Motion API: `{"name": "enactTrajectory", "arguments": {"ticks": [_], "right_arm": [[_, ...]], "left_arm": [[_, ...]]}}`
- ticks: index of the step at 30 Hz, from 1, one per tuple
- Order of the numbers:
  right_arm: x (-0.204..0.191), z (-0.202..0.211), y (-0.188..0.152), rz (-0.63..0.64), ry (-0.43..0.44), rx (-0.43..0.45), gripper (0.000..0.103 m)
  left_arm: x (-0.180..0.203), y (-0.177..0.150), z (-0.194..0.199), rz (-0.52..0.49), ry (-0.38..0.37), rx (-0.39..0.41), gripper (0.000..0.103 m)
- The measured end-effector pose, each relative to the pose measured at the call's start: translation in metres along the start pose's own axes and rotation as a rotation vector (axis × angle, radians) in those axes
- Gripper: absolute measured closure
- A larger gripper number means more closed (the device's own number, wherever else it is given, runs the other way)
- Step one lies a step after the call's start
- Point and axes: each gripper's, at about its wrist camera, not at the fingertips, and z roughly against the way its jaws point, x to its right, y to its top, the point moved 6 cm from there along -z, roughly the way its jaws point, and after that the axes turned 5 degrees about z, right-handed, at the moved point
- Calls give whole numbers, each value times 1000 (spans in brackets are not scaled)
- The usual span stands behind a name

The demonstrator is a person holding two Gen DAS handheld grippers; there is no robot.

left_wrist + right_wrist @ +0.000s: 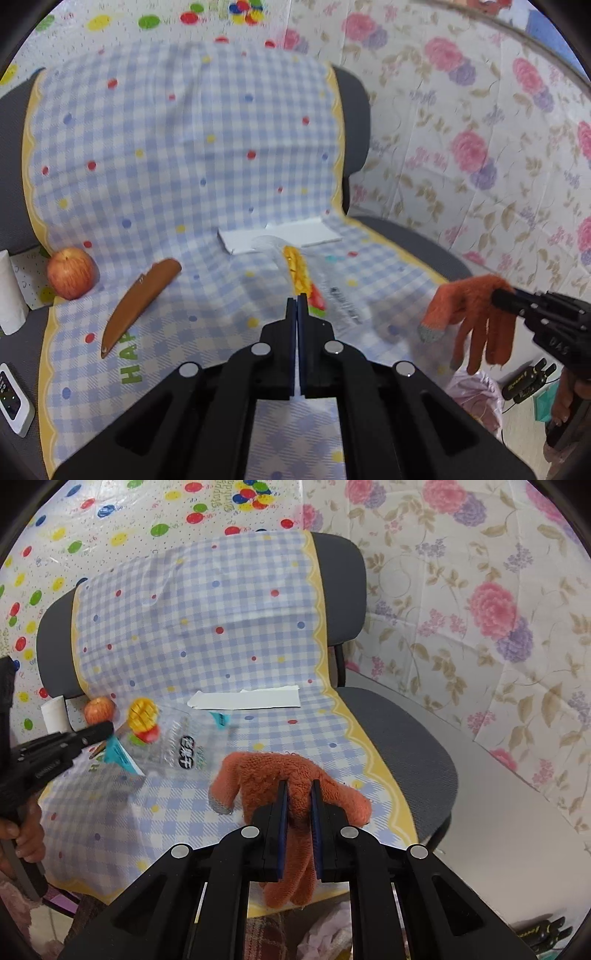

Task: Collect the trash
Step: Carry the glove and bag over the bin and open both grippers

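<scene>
A clear plastic snack bag with a mango picture sticks out edge-on from my left gripper, whose jaws are pressed together on its near edge. In the right wrist view the same bag hangs blurred above the checked cloth from the left gripper, with a shadow under it. My right gripper is shut on an orange knit glove, its fingers dangling over the chair's front edge. The left wrist view shows the glove hanging from the right gripper.
On the cloth-covered grey chair lie an apple, a brown blade-shaped piece and a white paper sheet. A paper roll and a white device sit at left. A pink bag is below right.
</scene>
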Motion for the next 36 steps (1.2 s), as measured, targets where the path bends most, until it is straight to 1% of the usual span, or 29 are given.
{"name": "enactTrajectory", "arguments": {"ticks": [2,4,9,13,17,21,24,30,33,36], "right_arm": [[3,10,-3,5,-22,1,91],[8,19,-7,6,-37,0,91],[25,52,-23,-16,-95,8,91],[42,78,-40,-46,-154,9,91],[59,102,-59,-78,-218,-3,91],[77,123,-80,-114,-283,-21,91],[89,133,-95,-144,-314,-37,91],[106,147,-121,-188,-356,-67,91],[112,147,-129,-199,-366,-81,91],[118,143,-136,-216,-354,-90,91]], "left_arm": [[13,4,13,-25,-21,43,103],[29,5,22,-54,-49,66,103],[79,-6,36,-139,-151,89,103],[115,-22,40,-206,-226,94,103],[148,-39,39,-247,-307,76,103],[174,-57,39,-286,-356,71,103],[191,-69,38,-310,-392,60,103],[225,-94,31,-374,-437,27,103],[239,-106,23,-404,-441,2,103],[251,-115,15,-430,-434,-22,103]]}}
